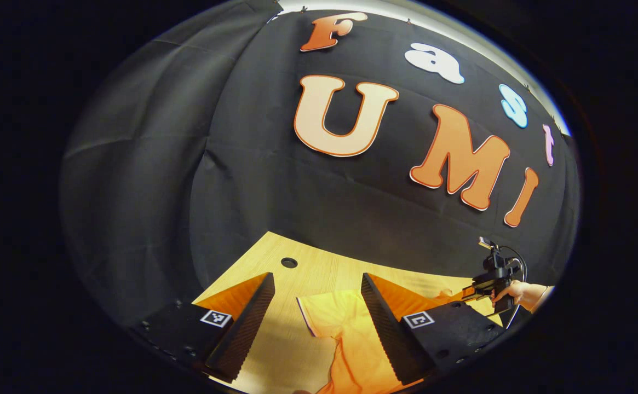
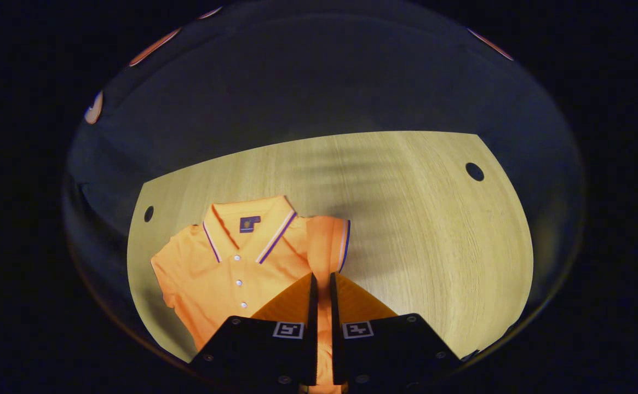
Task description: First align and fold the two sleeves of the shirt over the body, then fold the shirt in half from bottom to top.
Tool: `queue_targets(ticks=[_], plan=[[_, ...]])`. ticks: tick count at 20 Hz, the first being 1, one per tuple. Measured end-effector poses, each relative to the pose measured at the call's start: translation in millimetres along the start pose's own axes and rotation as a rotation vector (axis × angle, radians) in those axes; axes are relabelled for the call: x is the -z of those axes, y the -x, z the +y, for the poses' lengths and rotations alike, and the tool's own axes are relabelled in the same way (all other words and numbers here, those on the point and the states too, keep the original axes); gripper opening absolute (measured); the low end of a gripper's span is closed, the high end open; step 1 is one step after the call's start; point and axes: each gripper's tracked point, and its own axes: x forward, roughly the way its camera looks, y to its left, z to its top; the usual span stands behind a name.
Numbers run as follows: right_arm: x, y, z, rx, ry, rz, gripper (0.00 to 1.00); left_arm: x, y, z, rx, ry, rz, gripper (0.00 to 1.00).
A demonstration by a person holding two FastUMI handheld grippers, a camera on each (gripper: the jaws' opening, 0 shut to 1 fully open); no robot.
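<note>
— Right gripper view first: how many shirts do you count?

— One, an orange polo shirt (image 2: 231, 262) lying collar up on the wooden table (image 2: 434, 230). I count three white buttons down the placket and one dark label inside the collar. One striped sleeve cuff (image 2: 343, 243) stands up at the shirt's edge, and my right gripper (image 2: 322, 290) has its two fingers nearly together with a strip of that orange fabric running up between them. They look pinched on the sleeve. Two round holes show in the tabletop, one at each far side.

— And the left gripper view?

— There my left gripper (image 1: 315, 298) has its two fingers spread wide, holding nothing. Between them lies the other end of the shirt, one striped sleeve edge (image 1: 305, 317) flat on the wood, with fabric trailing toward me. I count one round hole (image 1: 289, 262) in the table here.

— What does that view give you that the other lacks?

— The other tool (image 1: 491, 276) from the outside, far right, with a hand (image 1: 521, 293) wrapped around it. I cannot tell its finger gap from there. The collar, buttons and label I see from the right gripper view alone.
</note>
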Motion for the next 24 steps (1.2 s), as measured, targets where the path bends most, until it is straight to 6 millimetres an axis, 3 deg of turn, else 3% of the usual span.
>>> queue_targets(ticks=[7, 13, 14, 15, 16, 17, 19, 24], plan=[[18, -17, 77, -0.115, 0.062, 0.042, 0.12, 3, 0, 22, -0.005, 0.012, 0.010, 0.98], [28, -28, 100, -0.170, 0.036, 0.087, 0.13, 10, -7, 18, 0.021, -0.009, 0.035, 0.98], [25, -26, 108, -0.201, 0.026, 0.083, 0.20, 12, -11, 16, 0.026, -0.007, 0.042, 0.98], [22, -25, 114, -0.229, 0.017, 0.068, 0.42, 15, -14, 13, 0.029, -0.006, 0.052, 0.98], [18, -23, 117, -0.243, 0.011, 0.051, 0.51, 17, -19, 12, 0.030, -0.004, 0.060, 0.98], [14, -22, 118, -0.246, 0.011, 0.033, 0.74, 19, -22, 11, 0.027, -0.002, 0.069, 0.98], [7, -20, 112, -0.227, 0.021, 0.000, 0.96, 25, -31, 12, 0.016, -0.001, 0.092, 0.98], [-7, 0, 93, -0.188, 0.036, -0.105, 0.99, 55, -63, 5, 0.015, 0.047, 0.219, 0.98]])
